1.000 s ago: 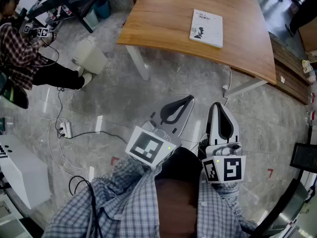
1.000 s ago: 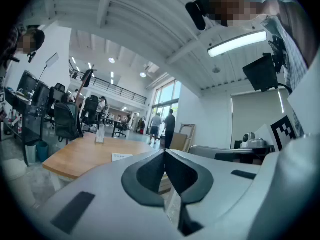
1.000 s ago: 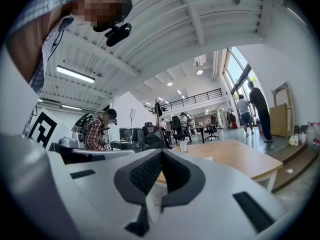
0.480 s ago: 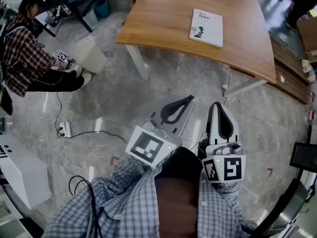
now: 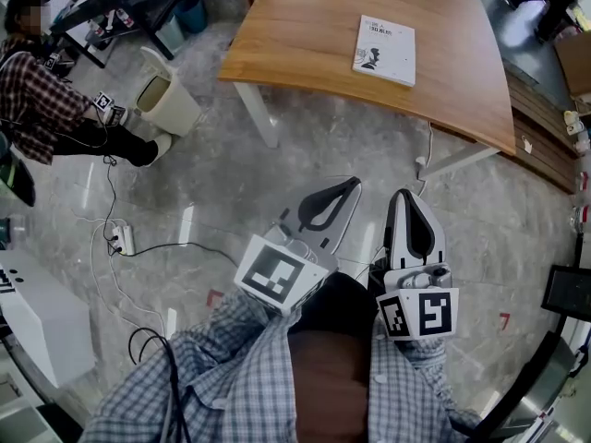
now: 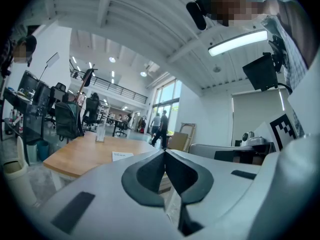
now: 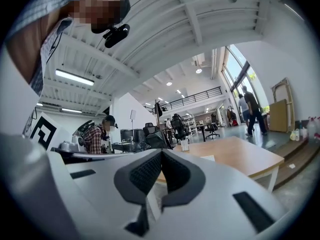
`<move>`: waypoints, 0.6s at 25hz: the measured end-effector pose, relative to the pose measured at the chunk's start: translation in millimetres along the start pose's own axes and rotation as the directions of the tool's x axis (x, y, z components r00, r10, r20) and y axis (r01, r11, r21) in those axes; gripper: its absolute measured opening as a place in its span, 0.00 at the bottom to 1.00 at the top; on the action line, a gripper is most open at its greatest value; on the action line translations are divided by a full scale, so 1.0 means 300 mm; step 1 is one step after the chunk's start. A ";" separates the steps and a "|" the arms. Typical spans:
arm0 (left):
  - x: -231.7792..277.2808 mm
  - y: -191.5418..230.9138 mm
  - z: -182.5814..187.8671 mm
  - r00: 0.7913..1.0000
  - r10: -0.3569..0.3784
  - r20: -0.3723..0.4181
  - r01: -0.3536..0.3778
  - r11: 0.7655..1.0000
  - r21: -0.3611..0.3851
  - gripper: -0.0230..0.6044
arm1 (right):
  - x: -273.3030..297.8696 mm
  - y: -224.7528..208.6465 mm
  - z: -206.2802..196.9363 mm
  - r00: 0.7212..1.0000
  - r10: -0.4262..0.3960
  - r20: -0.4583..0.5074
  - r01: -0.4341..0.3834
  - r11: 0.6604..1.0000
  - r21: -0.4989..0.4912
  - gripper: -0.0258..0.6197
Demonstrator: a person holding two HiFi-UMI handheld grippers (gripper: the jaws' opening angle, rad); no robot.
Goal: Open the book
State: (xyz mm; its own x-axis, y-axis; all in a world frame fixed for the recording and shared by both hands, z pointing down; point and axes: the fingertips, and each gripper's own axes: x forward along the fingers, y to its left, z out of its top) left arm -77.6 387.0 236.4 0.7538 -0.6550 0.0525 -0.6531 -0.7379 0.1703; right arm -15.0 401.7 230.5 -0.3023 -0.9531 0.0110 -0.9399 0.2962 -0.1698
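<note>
Only the seated person (image 5: 42,100) at the far left has shifted since the earlier frames, leaning back from the bin (image 5: 166,100) so that its open top shows; both grippers and the book have stayed put. Left gripper (image 5: 345,185) and right gripper (image 5: 406,195) hang side by side over the floor, well apart from the table (image 5: 295,44). Each gripper view shows its jaws pressed together at the tips with nothing between them. Closed and cover up, the book (image 5: 384,52) lies on the tabletop, right of the middle and nearer the near edge, untouched.
</note>
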 end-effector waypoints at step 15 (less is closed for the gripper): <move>0.009 -0.087 -0.004 0.999 0.036 -0.006 -0.036 0.999 0.014 0.05 | -0.072 -0.076 0.013 1.000 0.007 -0.009 -0.006 1.000 0.026 0.07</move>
State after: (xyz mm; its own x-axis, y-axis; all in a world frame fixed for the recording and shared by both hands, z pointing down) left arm -58.5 404.6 233.4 0.7305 -0.6799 0.0643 -0.6804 -0.7164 0.1544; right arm 13.4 415.3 230.4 -0.3098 -0.9506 0.0183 -0.9336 0.3005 -0.1950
